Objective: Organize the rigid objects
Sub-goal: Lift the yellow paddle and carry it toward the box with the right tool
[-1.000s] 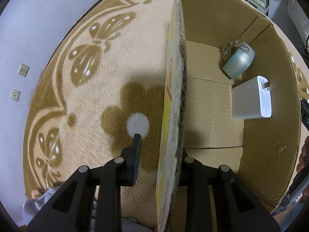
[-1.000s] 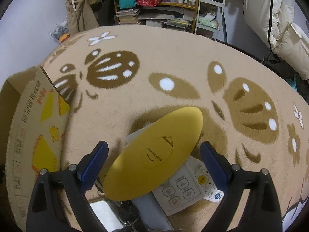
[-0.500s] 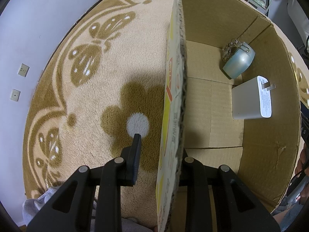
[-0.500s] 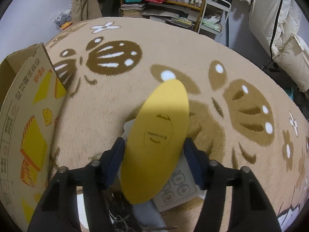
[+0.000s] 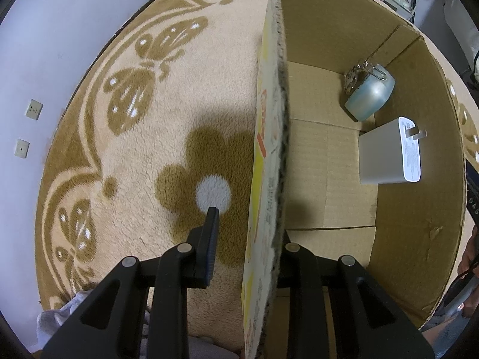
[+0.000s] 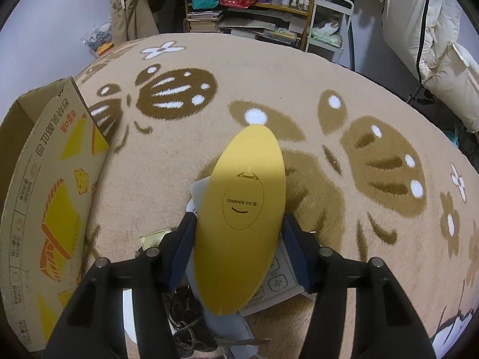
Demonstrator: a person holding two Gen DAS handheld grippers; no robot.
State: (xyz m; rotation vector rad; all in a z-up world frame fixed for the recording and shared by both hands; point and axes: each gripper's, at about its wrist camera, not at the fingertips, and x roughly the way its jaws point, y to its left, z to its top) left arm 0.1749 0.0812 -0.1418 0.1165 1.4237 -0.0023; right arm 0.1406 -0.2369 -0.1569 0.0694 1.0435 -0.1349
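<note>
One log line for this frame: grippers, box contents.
left gripper: straddles box wall | right gripper: shut on yellow disc | in box: charger, jar

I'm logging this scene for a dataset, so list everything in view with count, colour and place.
Box: 1, brown cardboard, on the rug, its wall between the left fingers.
Jar: 1, pale blue, in the box's far corner.
Charger: 1, white, in the box.
Yellow oval: 1, between the right fingers.
Remote: 1, white, under the oval.
Rug: 1, beige and brown.
Shelf: 1, wooden, behind the rug.
Left gripper: 1, black, shut on the box wall.
Right gripper: 1, black, shut on the oval.
</note>
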